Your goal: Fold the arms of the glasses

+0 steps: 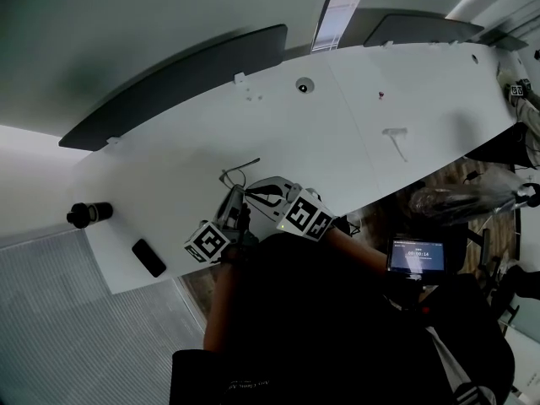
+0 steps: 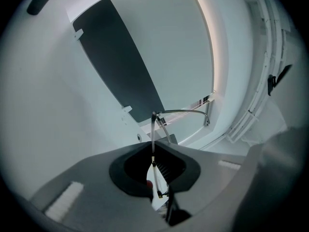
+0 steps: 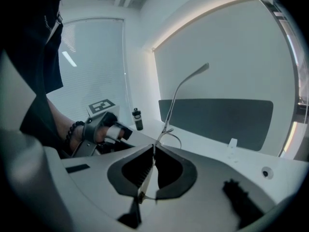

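The thin wire-framed glasses hang just above the white table near its front edge, held from both sides. In the left gripper view, my left gripper is shut on a thin edge of the glasses. One arm runs off to the right and bends down at its tip. In the right gripper view, my right gripper is shut on another part of the glasses, and a long arm sticks up and away. Both marker cubes sit close together in the head view.
A black bottle and a black phone lie at the table's left end. A dark panel runs along the far edge. A small lit screen is at the right, off the table.
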A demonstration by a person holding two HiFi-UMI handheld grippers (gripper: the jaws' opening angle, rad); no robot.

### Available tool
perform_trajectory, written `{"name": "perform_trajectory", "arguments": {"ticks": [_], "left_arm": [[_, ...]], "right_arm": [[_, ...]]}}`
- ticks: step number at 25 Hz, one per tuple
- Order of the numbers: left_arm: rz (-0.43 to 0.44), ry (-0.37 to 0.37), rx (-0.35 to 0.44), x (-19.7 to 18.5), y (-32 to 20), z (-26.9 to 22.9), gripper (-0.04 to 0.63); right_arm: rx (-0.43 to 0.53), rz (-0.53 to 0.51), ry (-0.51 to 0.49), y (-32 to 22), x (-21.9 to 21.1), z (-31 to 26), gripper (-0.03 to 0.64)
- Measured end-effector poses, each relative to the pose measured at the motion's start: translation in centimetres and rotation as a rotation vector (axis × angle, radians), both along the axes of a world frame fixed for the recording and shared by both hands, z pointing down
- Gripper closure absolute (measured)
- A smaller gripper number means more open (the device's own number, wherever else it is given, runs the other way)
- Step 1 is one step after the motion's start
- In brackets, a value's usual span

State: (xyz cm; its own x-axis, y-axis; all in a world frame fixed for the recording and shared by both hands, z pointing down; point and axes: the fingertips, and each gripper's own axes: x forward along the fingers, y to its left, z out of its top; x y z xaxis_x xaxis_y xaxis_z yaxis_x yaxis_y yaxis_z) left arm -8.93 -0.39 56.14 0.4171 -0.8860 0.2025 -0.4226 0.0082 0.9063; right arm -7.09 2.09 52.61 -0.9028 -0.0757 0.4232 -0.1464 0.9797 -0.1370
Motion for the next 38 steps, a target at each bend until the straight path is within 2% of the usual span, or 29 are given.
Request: {"name": "perform_trajectory", "arguments": {"ticks": [7,14,26,32,35,38], "left_arm": [[0.009,-0.062,-0.008,0.0,0.1,0.6,0.571],[-0.007,-0.076,-0.029,-0.6,0.3,1.1,0.571],[-0.066,-0.031,-0.038,-1.8,0.4,1.2,0.572],[-0.105,-0.052,-0.082,-2.9,0.6,2.1,0.572],[-0.143,-0.015,-0.095,-3.7,1.2,2.5,0.572],[-0.128,-0.011,-0.078,-3.1,1.1,2.1,0.572]], "right_arm": [[-0.084,0.031,-0.04,-0.4,0.7,-0.2,0.597],[-0.127,0.042,-0.067,-0.4,0.9,-0.4,0.598],[-0.123,0.024,-0.078,-0.1,0.9,-0.9,0.603],[-0.118,0.026,-0.101,-0.3,1.0,-1.5,0.612],[-0.124,0.016,-0.084,0.0,0.8,-1.3,0.612],[-0.114,0.029,-0.058,0.1,0.7,-0.4,0.611]]}}
